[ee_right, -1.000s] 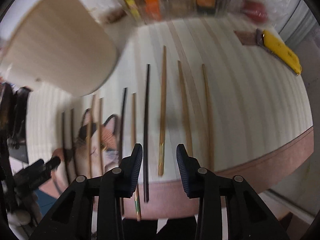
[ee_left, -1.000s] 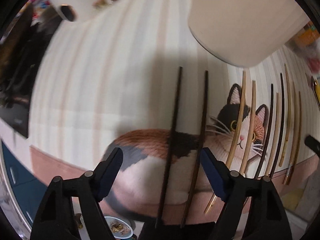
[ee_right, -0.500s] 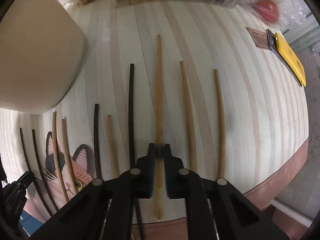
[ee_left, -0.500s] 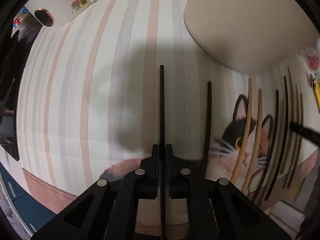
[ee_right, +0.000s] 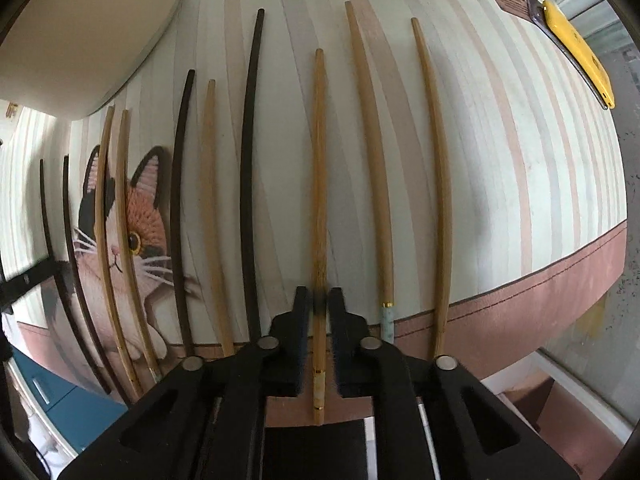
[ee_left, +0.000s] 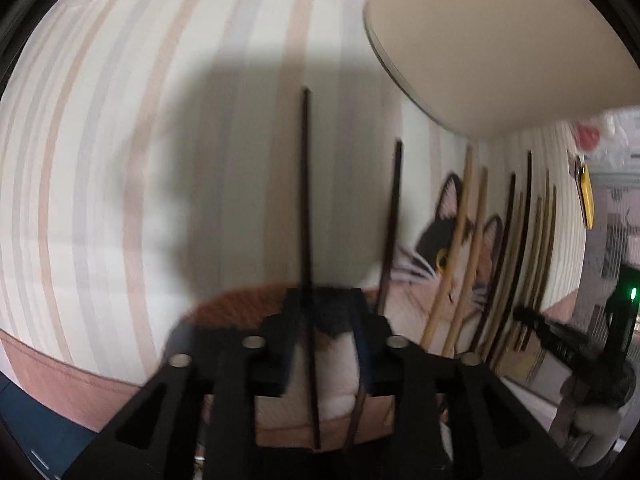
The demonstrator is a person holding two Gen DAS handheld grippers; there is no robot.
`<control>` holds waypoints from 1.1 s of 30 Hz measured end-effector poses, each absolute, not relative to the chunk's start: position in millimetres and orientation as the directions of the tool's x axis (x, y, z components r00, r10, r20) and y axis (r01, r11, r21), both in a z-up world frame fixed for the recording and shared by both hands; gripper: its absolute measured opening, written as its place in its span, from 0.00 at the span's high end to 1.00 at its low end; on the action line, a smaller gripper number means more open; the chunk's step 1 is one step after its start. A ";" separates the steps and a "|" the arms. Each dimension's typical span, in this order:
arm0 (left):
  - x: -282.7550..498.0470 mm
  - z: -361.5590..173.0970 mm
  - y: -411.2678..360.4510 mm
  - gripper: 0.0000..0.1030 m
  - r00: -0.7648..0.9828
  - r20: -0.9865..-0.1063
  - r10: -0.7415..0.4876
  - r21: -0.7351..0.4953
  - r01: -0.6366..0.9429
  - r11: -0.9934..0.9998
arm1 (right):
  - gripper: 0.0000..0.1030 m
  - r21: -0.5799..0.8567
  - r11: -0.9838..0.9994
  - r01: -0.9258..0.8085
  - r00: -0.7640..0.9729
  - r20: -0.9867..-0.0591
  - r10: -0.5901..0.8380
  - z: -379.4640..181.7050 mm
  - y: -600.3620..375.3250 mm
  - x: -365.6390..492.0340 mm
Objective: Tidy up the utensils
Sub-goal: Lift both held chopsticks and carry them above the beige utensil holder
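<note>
Several chopsticks lie in a row on a striped cloth with a cat picture [ee_right: 132, 220]. In the left wrist view my left gripper [ee_left: 324, 304] has its jaws parted around a thin black chopstick [ee_left: 306, 200]; the frame is blurred and the stick lies against the left finger. A second black chopstick [ee_left: 392, 220] lies just to its right. In the right wrist view my right gripper [ee_right: 319, 302] is shut on a light bamboo chopstick [ee_right: 319, 168], with a thick black one [ee_right: 248, 184] to its left and two bamboo ones [ee_right: 372, 152] to its right.
A large cream container [ee_left: 500, 40] stands at the back, seen also in the right wrist view [ee_right: 80, 28]. A yellow utility knife [ee_right: 576, 52] lies at the far right. The cloth's pink hem [ee_right: 540, 292] marks the table's front edge.
Both grippers closed on chopsticks half a second ago. Now the left jaws have parted around the black chopstick; the right gripper has kept hold of the bamboo one, which sits nearer the table edge.
</note>
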State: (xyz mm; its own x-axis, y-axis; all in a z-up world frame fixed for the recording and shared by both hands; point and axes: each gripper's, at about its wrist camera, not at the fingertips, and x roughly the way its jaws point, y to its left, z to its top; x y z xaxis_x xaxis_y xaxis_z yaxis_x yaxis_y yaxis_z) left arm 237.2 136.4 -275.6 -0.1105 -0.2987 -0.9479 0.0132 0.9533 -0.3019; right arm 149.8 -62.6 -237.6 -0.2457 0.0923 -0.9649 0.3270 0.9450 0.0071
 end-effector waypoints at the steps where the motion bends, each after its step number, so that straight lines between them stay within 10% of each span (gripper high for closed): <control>1: 235.4 -272.3 133.1 0.65 -0.113 -0.951 -0.288 -0.293 0.026 0.956 | 0.76 0.007 0.945 0.328 -0.242 -0.966 0.092 -245.4 -74.0 158.1; 5: 221.0 -262.8 120.8 0.69 -0.078 -0.985 -0.156 -0.164 0.108 0.981 | 0.74 -0.013 0.945 0.326 -0.228 -0.972 0.065 -254.4 -77.9 180.0; 8: 218.6 -257.8 114.9 0.96 -0.022 -0.998 -0.061 -0.063 0.130 0.990 | 0.75 -0.023 0.946 0.323 -0.226 -0.973 0.054 -257.4 -78.9 191.0; 14: 233.6 -249.2 136.1 0.97 0.005 -0.998 -0.058 -0.058 0.071 0.996 | 0.93 -0.025 0.939 0.344 -0.224 -0.973 0.057 -260.5 -70.8 221.3; 33: 215.3 -109.7 212.9 0.97 0.203 -0.979 -0.011 -0.029 -0.082 0.996 | 0.93 0.094 0.955 0.281 -0.031 -0.994 0.106 -181.7 -41.8 243.9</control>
State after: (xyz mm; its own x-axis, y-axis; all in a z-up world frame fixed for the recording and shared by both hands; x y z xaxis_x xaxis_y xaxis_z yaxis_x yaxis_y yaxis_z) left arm 215.3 212.9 -109.7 0.2034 -0.0113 -0.9790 -0.0820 0.9962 -0.0286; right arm 243.9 -41.8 -181.7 -0.0308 0.1064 -0.9938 0.2810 0.9551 0.0936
